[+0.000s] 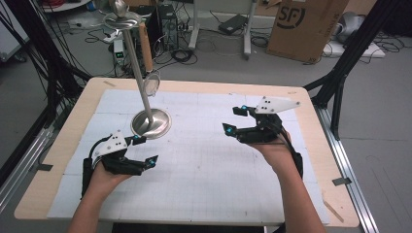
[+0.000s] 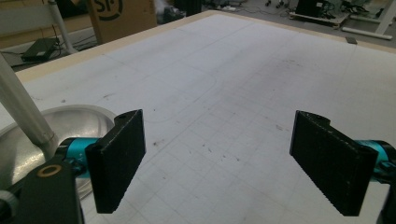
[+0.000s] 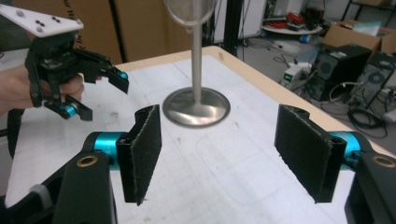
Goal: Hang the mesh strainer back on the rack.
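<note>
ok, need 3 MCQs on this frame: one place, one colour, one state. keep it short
1. Where does the metal stand's round base sit?
A. just beyond the left hand-held gripper
B. at the table's right edge
C. on the floor

2. What colour are the jaw pads?
A. white
B. black
C. red

3. What is the right hand-held gripper doing?
A. shut on the pole
B. shut on a box
C. open, holding nothing

Answers:
1 A, the high view shows the base on the mat just past that gripper.
2 B, both gripper views show black pads.
3 C, its own view shows bare mat between the spread jaws.
</note>
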`<state>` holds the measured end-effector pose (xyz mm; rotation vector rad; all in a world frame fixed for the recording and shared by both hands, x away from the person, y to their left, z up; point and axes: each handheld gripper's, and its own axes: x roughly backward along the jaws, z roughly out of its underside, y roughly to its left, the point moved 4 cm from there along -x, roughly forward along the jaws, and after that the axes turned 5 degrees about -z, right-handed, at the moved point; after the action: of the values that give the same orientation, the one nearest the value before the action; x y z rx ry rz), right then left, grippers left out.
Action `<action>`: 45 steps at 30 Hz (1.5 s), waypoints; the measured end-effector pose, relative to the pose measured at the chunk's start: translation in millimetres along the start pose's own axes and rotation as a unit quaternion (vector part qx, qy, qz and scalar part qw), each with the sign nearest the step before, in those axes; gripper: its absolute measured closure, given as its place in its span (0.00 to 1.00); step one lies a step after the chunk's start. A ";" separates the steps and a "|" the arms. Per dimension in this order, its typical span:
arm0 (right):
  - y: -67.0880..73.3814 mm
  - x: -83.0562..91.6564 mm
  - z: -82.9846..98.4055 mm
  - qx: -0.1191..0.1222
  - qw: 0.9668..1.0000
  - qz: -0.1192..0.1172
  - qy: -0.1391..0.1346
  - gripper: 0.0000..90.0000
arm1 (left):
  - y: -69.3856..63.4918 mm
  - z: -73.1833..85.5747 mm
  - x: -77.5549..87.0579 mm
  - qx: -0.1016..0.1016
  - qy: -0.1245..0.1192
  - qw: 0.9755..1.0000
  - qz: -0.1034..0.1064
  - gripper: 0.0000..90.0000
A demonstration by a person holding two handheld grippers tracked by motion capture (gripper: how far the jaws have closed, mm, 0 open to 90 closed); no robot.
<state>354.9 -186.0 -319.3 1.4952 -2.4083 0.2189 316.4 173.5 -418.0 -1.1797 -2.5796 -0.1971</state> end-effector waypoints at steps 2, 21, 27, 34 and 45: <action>-0.7 3.1 6.2 -0.004 1.000 0.002 -0.002 0.34 | -0.2 0.9 -0.8 0.000 0.002 1.000 0.000 0.21; 4.6 27.5 78.8 -0.046 0.999 0.023 -0.012 0.29 | -0.3 2.7 -1.9 -0.002 0.005 1.000 -0.002 0.21; 8.1 32.4 101.9 -0.048 0.998 0.031 -0.008 0.27 | -0.5 2.9 -1.7 -0.003 0.006 1.000 -0.002 0.21; 11.0 33.8 121.4 -0.060 0.998 0.035 0.004 0.24 | -2.0 3.7 -3.5 -0.005 0.008 1.000 0.000 0.21; 10.6 38.2 122.8 -0.069 0.997 0.040 -0.014 0.23 | -1.7 3.7 -3.2 0.000 0.008 1.000 -0.002 0.21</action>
<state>308.7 -248.3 -422.3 1.3508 -2.4535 0.0475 316.3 171.0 -422.5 -1.1690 -2.5674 -0.2070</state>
